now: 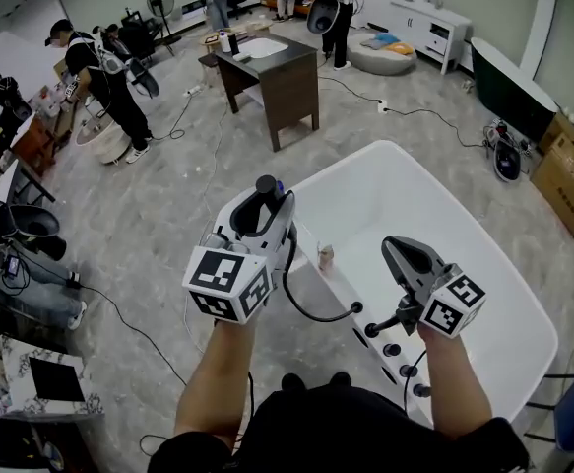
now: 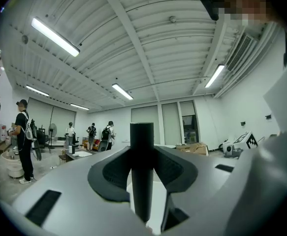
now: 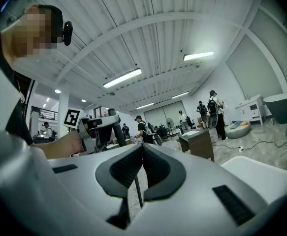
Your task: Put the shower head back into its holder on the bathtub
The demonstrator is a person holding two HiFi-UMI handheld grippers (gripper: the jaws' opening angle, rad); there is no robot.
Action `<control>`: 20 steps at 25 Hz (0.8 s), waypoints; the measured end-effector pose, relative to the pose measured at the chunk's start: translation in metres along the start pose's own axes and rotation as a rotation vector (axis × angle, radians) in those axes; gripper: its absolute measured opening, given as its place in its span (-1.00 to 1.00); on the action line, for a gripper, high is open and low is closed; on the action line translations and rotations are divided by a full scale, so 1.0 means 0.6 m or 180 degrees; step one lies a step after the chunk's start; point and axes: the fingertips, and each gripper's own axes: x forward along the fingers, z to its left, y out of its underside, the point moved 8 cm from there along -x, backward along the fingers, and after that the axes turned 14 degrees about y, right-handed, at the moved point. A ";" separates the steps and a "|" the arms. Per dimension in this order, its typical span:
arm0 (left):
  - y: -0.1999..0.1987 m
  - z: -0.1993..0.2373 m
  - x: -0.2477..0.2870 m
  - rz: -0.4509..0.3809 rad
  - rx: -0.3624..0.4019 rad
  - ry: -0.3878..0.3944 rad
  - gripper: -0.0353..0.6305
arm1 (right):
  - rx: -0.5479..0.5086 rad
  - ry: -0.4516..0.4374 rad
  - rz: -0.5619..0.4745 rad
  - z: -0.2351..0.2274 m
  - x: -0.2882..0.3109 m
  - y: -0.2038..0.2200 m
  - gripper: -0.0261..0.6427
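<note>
My left gripper [image 1: 268, 208] is shut on the black handle of the shower head [image 1: 265, 189], held upright over the left rim of the white bathtub [image 1: 444, 205]. In the left gripper view the handle [image 2: 142, 151] stands between the pads [image 2: 114, 173]. Its black hose [image 1: 311, 313] curves down to the tub deck, where black taps and fittings [image 1: 388, 341] sit in a row. My right gripper [image 1: 401, 251] hovers above those fittings, jaws together and empty [image 3: 142, 149]. The right gripper view also shows the left gripper [image 3: 98, 128] with the handle.
A small bottle [image 1: 325, 256] stands on the tub's left rim. A dark desk [image 1: 279, 75] stands beyond the tub, with several people around it and at the far left. Cardboard boxes [image 1: 568, 170] and a dark tub [image 1: 511, 89] are at the right. Cables cross the floor.
</note>
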 end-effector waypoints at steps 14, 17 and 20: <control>-0.060 -0.090 0.122 -0.0139 0.0105 0.0759 -0.44 | -0.0013 0.0160 0.0203 -0.025 -0.056 0.046 -0.71; -0.069 -0.102 0.150 -0.0158 0.0109 0.0956 -0.44 | -0.0006 0.0267 0.0180 -0.029 -0.065 0.045 -0.68; -0.084 -0.108 0.179 -0.0198 0.0138 0.1120 -0.44 | -0.0016 0.0384 0.0120 -0.042 -0.074 0.036 -0.68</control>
